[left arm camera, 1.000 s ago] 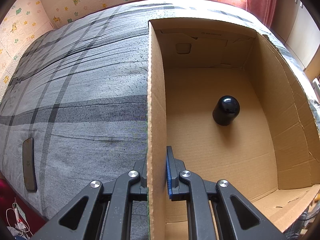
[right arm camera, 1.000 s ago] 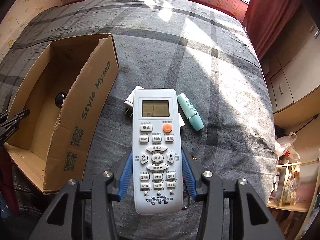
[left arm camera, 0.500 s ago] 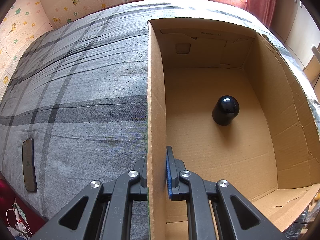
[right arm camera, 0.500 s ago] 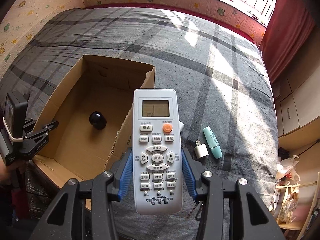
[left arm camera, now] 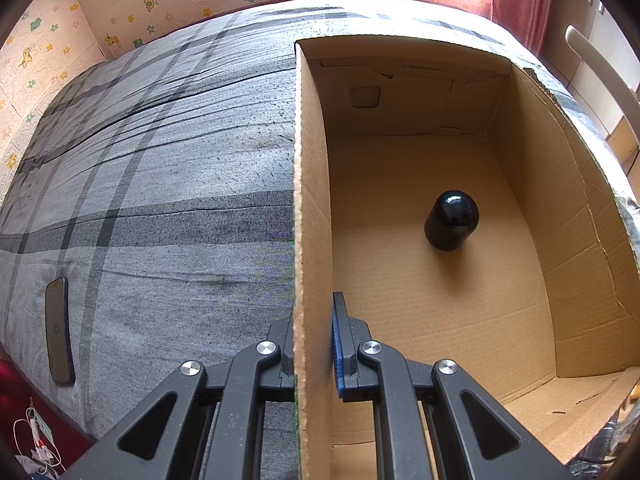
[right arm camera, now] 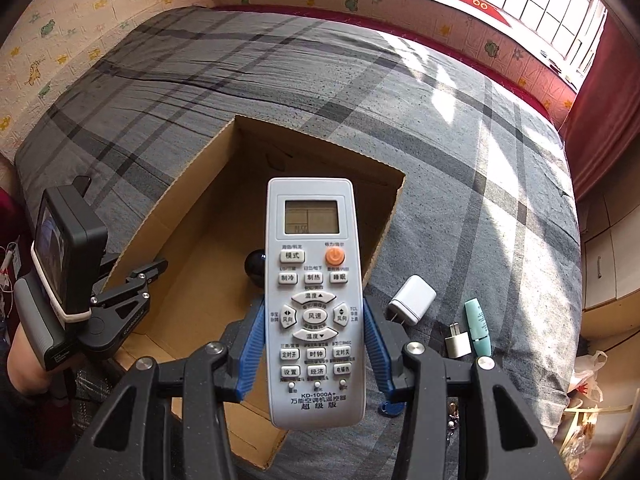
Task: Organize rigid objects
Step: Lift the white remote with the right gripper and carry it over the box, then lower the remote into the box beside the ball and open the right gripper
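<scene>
My right gripper is shut on a white air-conditioner remote and holds it in the air above the open cardboard box. My left gripper is shut on the box's left wall, one finger outside and one inside; it also shows in the right wrist view. A black dome-topped object stands inside the box, partly hidden behind the remote in the right wrist view.
The box rests on a grey plaid bed. A white charger, a small plug adapter and a teal tube lie on the bed right of the box. A dark phone lies near the bed's left edge.
My right gripper has carried the remote up off the bed and leftward, from beside the charger and tube to above the box. The left gripper has not moved.
</scene>
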Demonstrator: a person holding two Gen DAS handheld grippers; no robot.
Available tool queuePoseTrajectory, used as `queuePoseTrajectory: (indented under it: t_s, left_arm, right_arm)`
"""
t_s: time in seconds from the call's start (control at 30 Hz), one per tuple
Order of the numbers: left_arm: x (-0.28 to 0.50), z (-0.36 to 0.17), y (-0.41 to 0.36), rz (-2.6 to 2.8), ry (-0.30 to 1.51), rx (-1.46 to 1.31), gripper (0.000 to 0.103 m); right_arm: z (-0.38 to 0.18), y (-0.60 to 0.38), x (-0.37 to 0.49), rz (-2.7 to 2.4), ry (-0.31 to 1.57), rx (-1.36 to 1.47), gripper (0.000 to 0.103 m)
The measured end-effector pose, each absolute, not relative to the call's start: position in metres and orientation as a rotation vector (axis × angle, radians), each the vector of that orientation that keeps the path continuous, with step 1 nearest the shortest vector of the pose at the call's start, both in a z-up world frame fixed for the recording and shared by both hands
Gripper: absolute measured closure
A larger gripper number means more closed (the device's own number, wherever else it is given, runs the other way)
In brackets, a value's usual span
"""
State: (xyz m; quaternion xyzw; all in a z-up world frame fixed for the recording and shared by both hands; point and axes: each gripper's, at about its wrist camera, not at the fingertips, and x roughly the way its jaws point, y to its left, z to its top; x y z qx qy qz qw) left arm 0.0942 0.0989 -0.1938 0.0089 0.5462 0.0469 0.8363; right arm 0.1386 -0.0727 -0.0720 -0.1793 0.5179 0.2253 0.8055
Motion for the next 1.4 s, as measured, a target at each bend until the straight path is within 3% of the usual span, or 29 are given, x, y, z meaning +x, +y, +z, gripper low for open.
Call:
queuePoseTrajectory:
  t_s: [1.4]
  left_arm:
    - [0.092,-0.191,0.1,0.1,1.153,0.023,0.091]
  right_arm:
    - [-0.205,-0.007,0.167,0.451,1.376,-0.385,0.053]
